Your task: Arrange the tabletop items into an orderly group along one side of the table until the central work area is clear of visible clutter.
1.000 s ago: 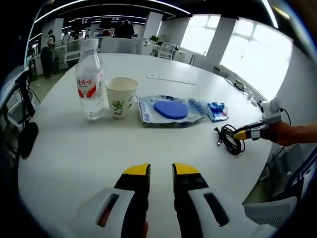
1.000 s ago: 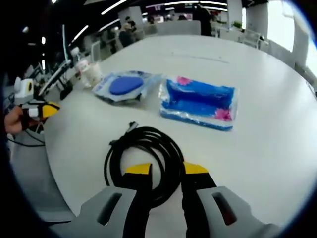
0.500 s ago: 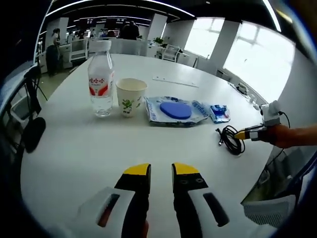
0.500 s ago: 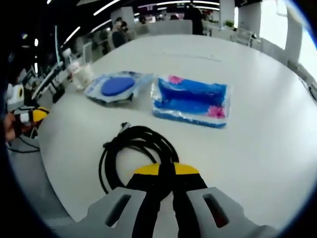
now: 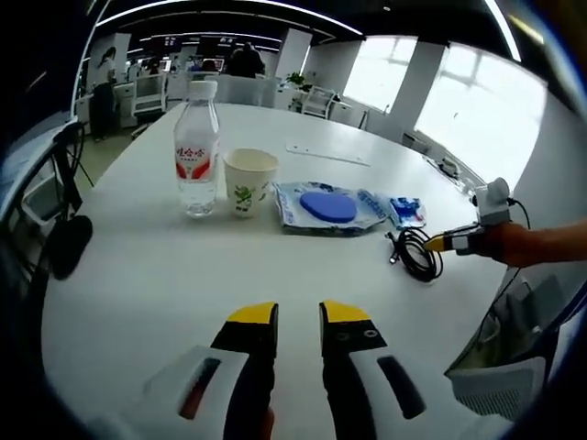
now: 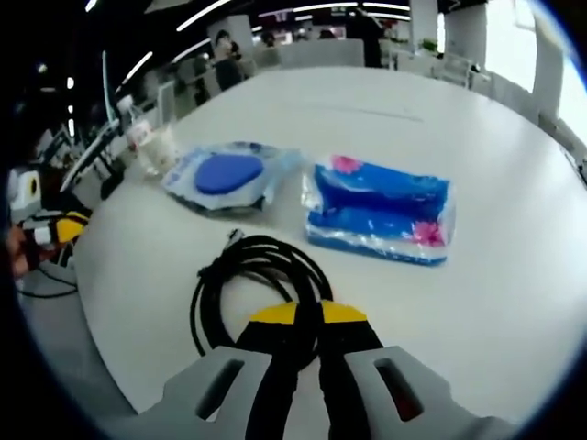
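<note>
On the white round table a water bottle, a paper cup, a wipes pack with a blue lid and a blue tissue pack stand in a row. Beside them lies a coiled black cable, and my right gripper holds its near side. In the right gripper view the right gripper is shut on the cable, with the wipes pack and tissue pack beyond. My left gripper hovers open over bare table, well short of the row.
A flat white strip lies farther back on the table. The table edge drops off close behind the cable. Office chairs and desks stand around the room. The left gripper shows at the left edge of the right gripper view.
The right gripper's jaws, open around the cable a second ago, have shut on it. The left gripper view has shifted a little; its jaws stay the same.
</note>
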